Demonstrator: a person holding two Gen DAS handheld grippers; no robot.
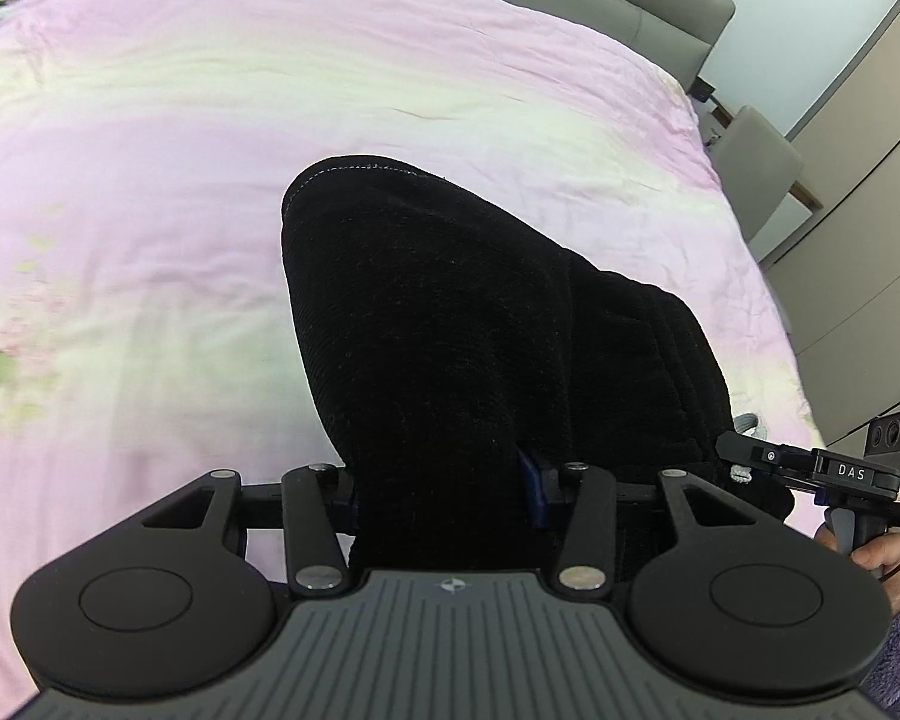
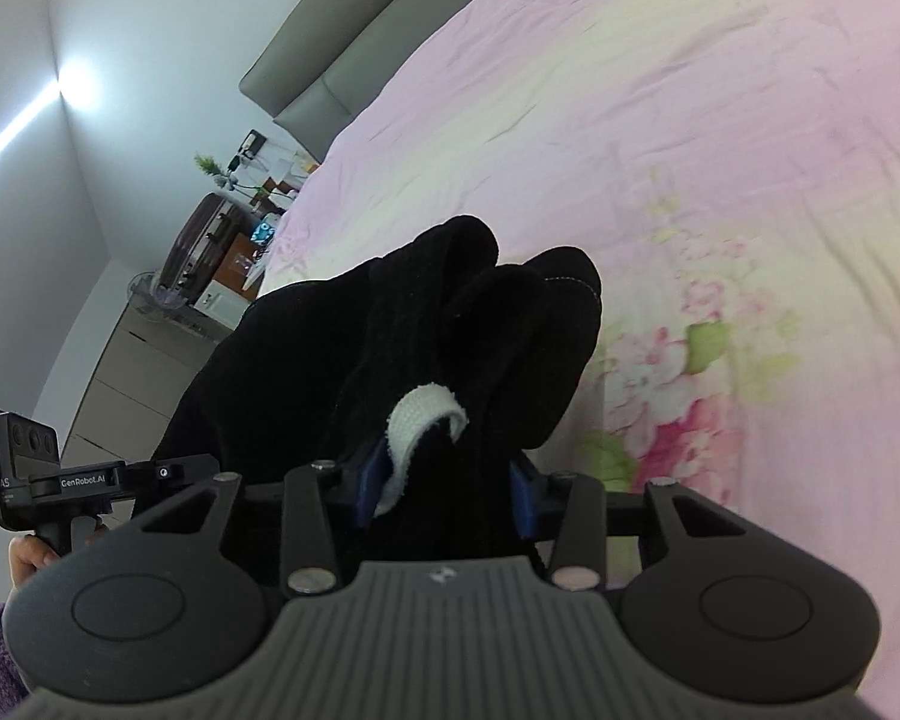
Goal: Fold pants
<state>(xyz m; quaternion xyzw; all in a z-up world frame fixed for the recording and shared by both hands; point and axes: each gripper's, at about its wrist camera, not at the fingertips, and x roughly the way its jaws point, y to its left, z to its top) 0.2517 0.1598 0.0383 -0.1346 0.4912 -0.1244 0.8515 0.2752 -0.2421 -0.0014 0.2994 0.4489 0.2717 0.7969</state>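
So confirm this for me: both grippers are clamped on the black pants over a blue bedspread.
Not quite. The bedspread is pink with a flower print, not blue; both wrist views show it. The rest holds: the left gripper and the right gripper are each clamped on the black pants.

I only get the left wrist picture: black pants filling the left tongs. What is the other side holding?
Observer: The right tongs are shut on the same black pants.
Operator: Anything besides black cloth in them?
Observer: Yes, a white fabric loop sits against one blue pad.
Operator: Is the bedspread plain pink everywhere?
Observer: No, a pink flower print shows beside the pants.
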